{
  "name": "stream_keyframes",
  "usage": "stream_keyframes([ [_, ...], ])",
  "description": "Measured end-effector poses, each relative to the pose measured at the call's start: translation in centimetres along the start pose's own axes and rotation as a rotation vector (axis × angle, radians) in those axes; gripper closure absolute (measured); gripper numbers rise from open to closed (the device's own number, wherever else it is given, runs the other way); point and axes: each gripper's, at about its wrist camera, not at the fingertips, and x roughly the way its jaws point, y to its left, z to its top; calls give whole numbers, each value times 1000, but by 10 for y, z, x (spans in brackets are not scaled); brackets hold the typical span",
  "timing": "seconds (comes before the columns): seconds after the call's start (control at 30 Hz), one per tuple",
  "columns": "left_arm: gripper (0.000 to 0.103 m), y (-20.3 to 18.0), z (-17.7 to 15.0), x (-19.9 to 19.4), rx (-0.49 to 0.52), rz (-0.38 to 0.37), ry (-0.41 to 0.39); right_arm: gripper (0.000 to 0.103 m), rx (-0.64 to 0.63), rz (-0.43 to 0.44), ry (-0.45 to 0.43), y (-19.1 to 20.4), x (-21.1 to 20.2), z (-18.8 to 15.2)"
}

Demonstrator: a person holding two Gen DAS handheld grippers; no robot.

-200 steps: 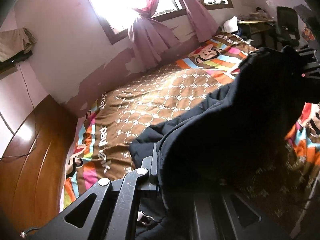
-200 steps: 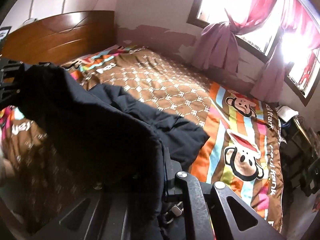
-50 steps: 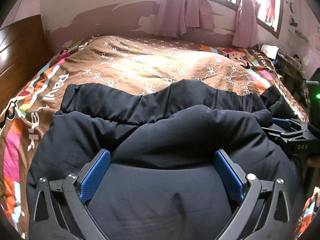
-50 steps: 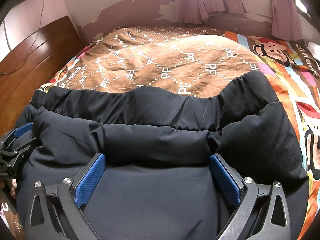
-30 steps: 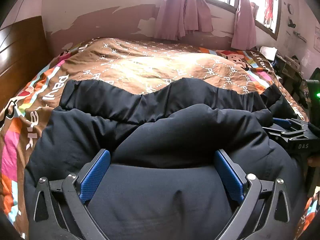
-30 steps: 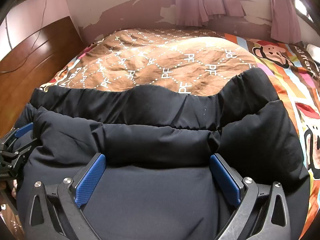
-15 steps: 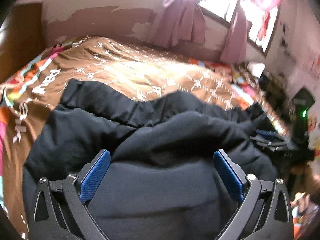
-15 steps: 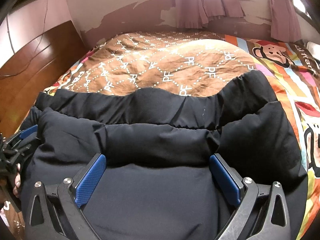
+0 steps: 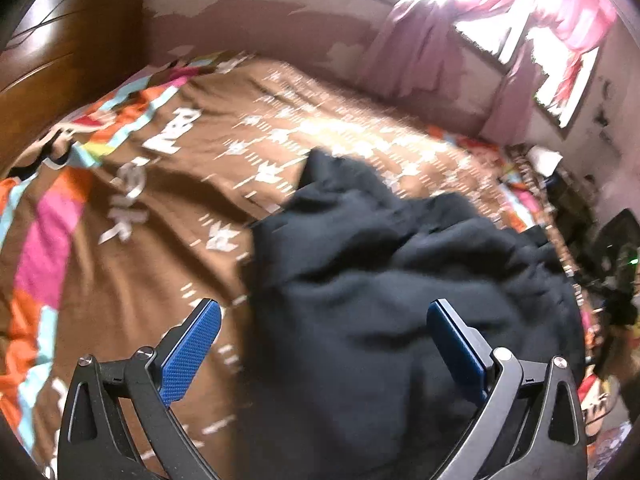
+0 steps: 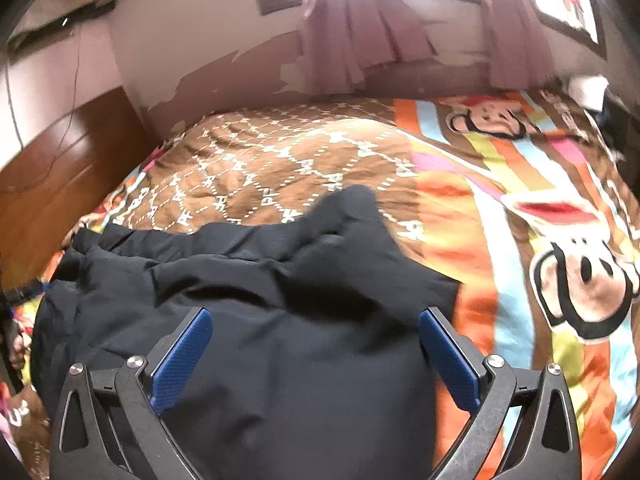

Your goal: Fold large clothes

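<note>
A bulky black padded jacket (image 9: 380, 280) lies folded in a heap on the brown patterned bedcover (image 9: 168, 216). My left gripper (image 9: 324, 344) is open above its near left part; the left blue pad (image 9: 192, 344) is over bare bedcover and the right pad over the jacket. In the right wrist view the same jacket (image 10: 280, 300) fills the lower middle, with my right gripper (image 10: 314, 356) open over its near right part. Neither gripper holds cloth. The left wrist view is blurred by motion.
A wooden headboard (image 10: 52, 176) stands to the left of the bed. Purple curtains (image 10: 356, 44) hang under bright windows on the far wall. The striped cartoon-monkey part of the cover (image 10: 568, 272) lies to the right. Dark clutter (image 9: 612, 256) stands beyond the bed's right side.
Both views have pulled back and up from the jacket. The left gripper has swung left, so its left pad is now over bedcover. The jacket's far edge looks more bunched.
</note>
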Motion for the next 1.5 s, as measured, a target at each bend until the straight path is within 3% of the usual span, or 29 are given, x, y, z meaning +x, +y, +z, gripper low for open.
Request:
stream_keyframes([
  [0.07,2,14,-5,2,-32,4,32,0,57,20,16,-21,-6,-2],
  [0.27,2,46,-19,9,-169,-106,111,0,207,95,113,-69,-2,-18],
  [0.53,2,58,-23,19,-228,-204,154,0,234,105,199,-83,18,-38],
  [0.67,2,64,-24,23,-241,-256,152,0,330,265,281,-93,41,-47],
  [0.97,2,74,-24,35,-242,-390,201,0,394,455,315,-91,45,-60],
  [1.3,3,70,-21,35,-221,-341,243,0,376,389,320,-75,46,-61],
  [1.33,11,67,-22,34,-208,-340,233,0,372,376,317,-71,46,-61],
  [1.37,31,60,-24,32,-200,-349,220,0,365,360,314,-68,45,-61],
  [1.4,39,57,-27,31,-201,-370,209,0,360,351,313,-65,43,-63],
  [1.47,45,53,-30,28,-218,-344,198,2,354,334,314,-60,42,-63],
  [1.5,47,52,-30,27,-221,-328,196,8,357,329,310,-59,41,-63],
])
